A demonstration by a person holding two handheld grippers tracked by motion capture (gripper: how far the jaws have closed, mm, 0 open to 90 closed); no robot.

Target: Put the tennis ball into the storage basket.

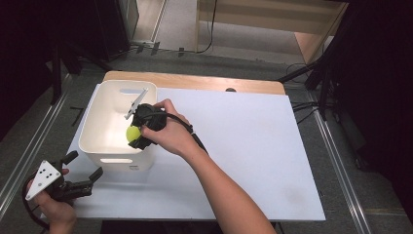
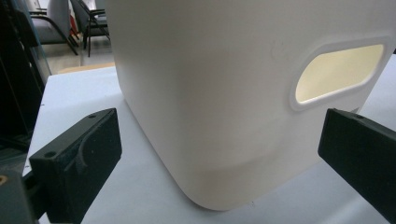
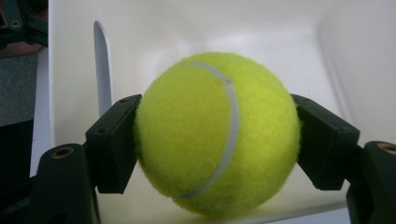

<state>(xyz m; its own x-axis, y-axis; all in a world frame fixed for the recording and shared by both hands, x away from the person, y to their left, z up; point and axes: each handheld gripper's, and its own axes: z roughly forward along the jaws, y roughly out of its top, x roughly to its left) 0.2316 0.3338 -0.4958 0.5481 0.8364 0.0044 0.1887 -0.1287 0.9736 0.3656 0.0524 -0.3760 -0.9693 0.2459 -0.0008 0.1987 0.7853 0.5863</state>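
Observation:
A yellow-green tennis ball point(image 1: 131, 133) point(image 3: 217, 133) sits between the jaws of my right gripper point(image 1: 137, 132) point(image 3: 217, 140), whose pads press on both its sides. The ball hangs inside the open top of a white plastic bin point(image 1: 92, 122) point(image 3: 280, 32), near its right wall. My left gripper point(image 1: 85, 164) point(image 2: 219, 149) stands open at the bin's near left corner, low over the table. Its jaws hold nothing, and the bin's outer wall point(image 2: 210, 93) lies just ahead of them.
The bin stands at the left end of a white sheet point(image 1: 243, 146) on a wooden table point(image 1: 195, 82). An oval handle slot point(image 2: 336, 74) opens in the bin's near wall. Dark stands and cables flank the table on both sides.

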